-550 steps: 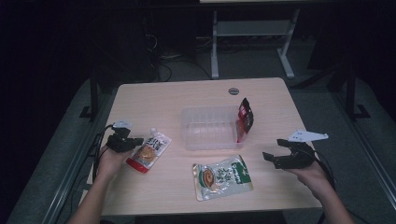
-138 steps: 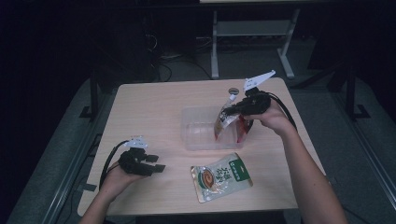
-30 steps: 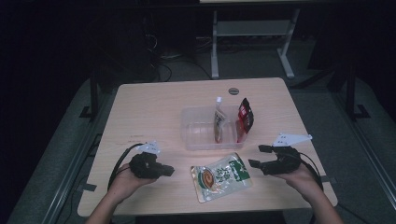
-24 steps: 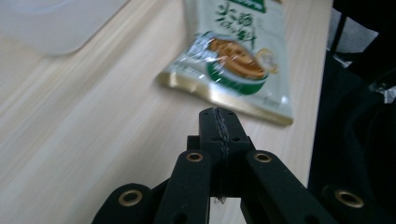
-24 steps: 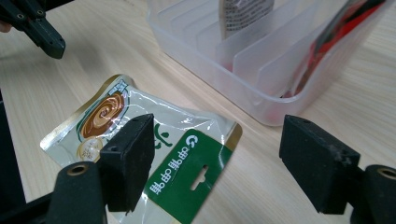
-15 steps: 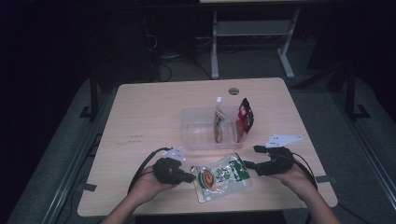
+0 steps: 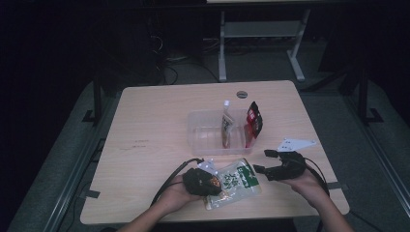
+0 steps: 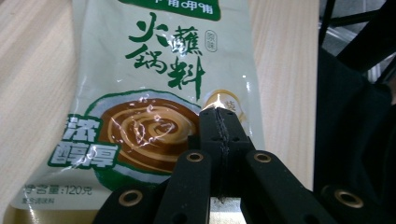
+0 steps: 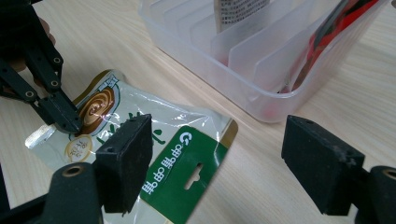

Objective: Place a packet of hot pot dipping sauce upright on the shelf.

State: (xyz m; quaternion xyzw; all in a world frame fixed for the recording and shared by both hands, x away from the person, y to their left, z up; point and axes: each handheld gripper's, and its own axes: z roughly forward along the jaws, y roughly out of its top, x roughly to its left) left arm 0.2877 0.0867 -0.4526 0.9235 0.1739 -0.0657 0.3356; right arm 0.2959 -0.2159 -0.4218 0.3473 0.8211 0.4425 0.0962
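We see the left gripper (image 8: 219,154), newly arrived from the left, pressing its closed jaws onto the flat green-and-white foil sauce pouch (image 7: 234,181) near the clear plastic divided bin (image 7: 205,137), while the right gripper (image 9: 217,163) waits wide open, empty, suggesting a lift.

A pale wooden tabletop (image 7: 150,125) is carrying a clear divided container (image 7: 205,135) near its middle and a green-and-white sauce pouch (image 7: 237,181) lying flat near its front edge.
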